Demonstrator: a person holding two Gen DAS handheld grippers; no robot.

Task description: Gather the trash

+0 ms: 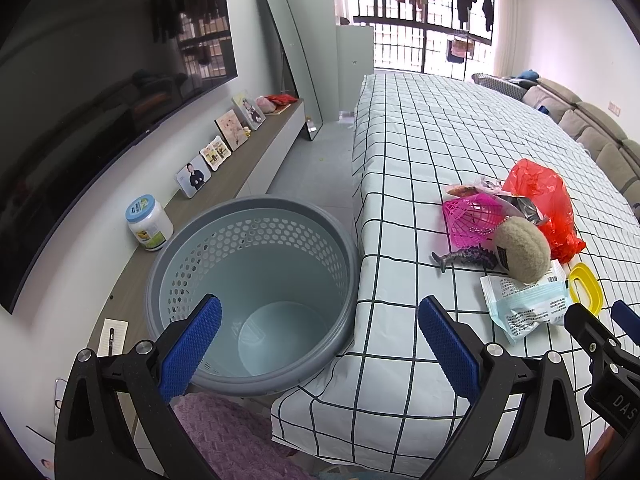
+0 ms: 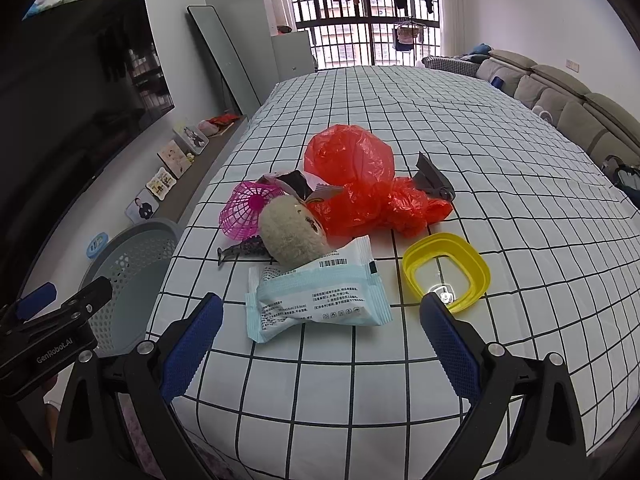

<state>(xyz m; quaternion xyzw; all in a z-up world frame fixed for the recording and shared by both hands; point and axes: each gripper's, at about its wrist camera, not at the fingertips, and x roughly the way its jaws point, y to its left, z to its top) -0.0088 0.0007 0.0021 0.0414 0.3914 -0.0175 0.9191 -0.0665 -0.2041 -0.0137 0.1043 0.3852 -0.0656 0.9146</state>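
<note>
A grey perforated basket (image 1: pixel 256 292) (image 2: pixel 132 264) stands on the floor against the table's left edge, empty inside. On the checked tablecloth lies a pile: a pale blue wipes packet (image 2: pixel 320 300) (image 1: pixel 528 308), a beige plush ball (image 2: pixel 292 232) (image 1: pixel 522 248), a pink mesh basket (image 2: pixel 246 216) (image 1: pixel 474 216), a crumpled red plastic bag (image 2: pixel 360 184) (image 1: pixel 544 200), a yellow ring lid (image 2: pixel 446 270) (image 1: pixel 586 288), a small toy fish (image 2: pixel 240 250) (image 1: pixel 464 258) and dark wrappers (image 2: pixel 434 180). My left gripper (image 1: pixel 320 344) hangs open over the basket's rim. My right gripper (image 2: pixel 322 344) is open just short of the packet.
A low TV shelf (image 1: pixel 240 172) along the left wall holds photo frames (image 1: pixel 230 128) and a white jar (image 1: pixel 148 224). A mirror (image 1: pixel 288 60) leans on the wall. A grey sofa (image 2: pixel 560 96) runs along the right. A purple cloth (image 1: pixel 224 432) lies below the left gripper.
</note>
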